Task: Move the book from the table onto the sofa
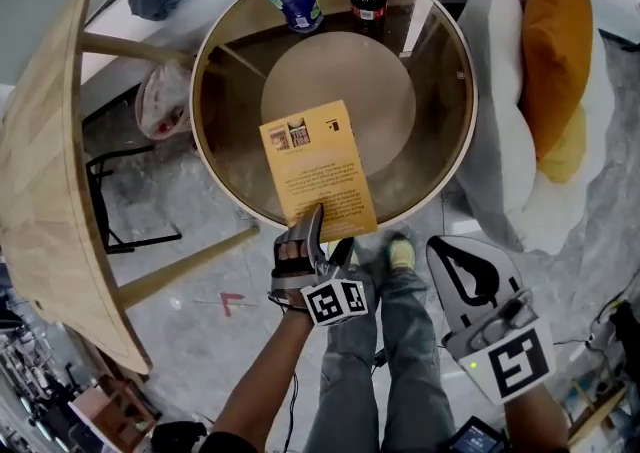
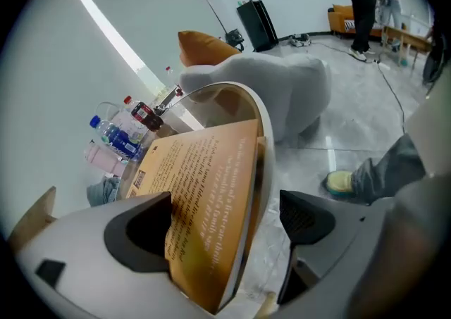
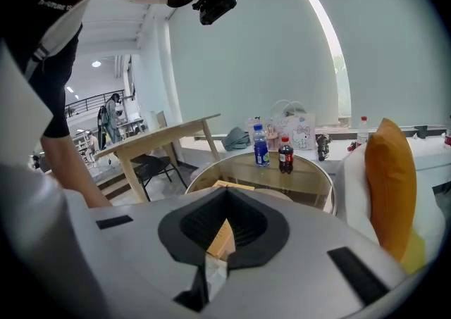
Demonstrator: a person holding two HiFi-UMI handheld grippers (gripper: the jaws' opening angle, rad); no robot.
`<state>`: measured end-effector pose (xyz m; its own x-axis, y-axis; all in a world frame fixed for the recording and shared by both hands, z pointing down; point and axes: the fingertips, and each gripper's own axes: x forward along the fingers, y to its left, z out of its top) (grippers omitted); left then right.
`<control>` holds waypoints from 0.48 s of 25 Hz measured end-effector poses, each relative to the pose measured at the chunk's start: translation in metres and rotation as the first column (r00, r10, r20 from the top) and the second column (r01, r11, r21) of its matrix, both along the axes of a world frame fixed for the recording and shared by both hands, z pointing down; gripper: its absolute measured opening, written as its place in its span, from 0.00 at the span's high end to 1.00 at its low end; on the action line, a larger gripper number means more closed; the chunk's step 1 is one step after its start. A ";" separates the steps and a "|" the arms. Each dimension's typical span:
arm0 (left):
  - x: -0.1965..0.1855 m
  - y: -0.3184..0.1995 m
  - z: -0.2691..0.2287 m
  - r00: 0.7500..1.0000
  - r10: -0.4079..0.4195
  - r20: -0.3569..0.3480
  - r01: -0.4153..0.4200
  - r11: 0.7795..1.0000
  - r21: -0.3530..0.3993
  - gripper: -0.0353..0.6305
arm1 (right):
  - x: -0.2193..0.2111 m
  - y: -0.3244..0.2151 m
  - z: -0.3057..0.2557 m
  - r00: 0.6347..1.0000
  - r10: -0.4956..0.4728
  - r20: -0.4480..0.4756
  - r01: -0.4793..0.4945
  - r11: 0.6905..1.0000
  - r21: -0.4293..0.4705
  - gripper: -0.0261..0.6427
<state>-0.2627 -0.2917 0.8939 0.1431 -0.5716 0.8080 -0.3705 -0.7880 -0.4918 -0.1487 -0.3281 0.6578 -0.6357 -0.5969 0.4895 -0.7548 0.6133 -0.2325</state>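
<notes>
Left tool (image 1: 315,224) jaws wide apart, straddling near edge of book (image 1: 317,168), not clamped. Book lies flat on round glass worktop (image 1: 430,61), overhanging its rim. Right tool (image 1: 442,251) closed, empty.

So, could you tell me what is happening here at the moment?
A person with a gripper in each hand stands at a round glass table. The left gripper is open, jaws either side of the near edge of the orange book, which juts over the rim; no grip yet. The right gripper is shut and empty, held back from the table. The book is not on the sofa yet.
</notes>
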 end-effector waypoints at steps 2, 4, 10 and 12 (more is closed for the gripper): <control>-0.002 -0.007 0.003 0.999 0.000 0.038 -0.001 1.000 0.018 0.24 | 0.000 -0.001 0.001 1.000 -0.001 0.001 0.001 1.000 0.001 0.95; -0.003 -0.011 0.004 0.999 -0.004 0.048 0.003 1.000 0.018 0.22 | 0.000 -0.003 0.001 1.000 0.003 0.002 -0.003 1.000 0.001 0.95; -0.002 -0.008 0.004 0.999 0.000 0.041 -0.001 1.000 0.007 0.22 | -0.001 -0.002 0.000 1.000 0.014 0.007 -0.014 1.000 -0.005 0.95; -0.001 -0.001 0.002 0.999 0.010 0.036 -0.010 1.000 0.004 0.23 | -0.002 -0.001 -0.001 1.000 0.015 0.006 -0.015 1.000 -0.007 0.95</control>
<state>-0.2641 -0.2929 0.8964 0.1196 -0.5737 0.8103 -0.3443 -0.7895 -0.5081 -0.1504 -0.3294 0.6570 -0.6295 -0.6033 0.4897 -0.7627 0.6002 -0.2411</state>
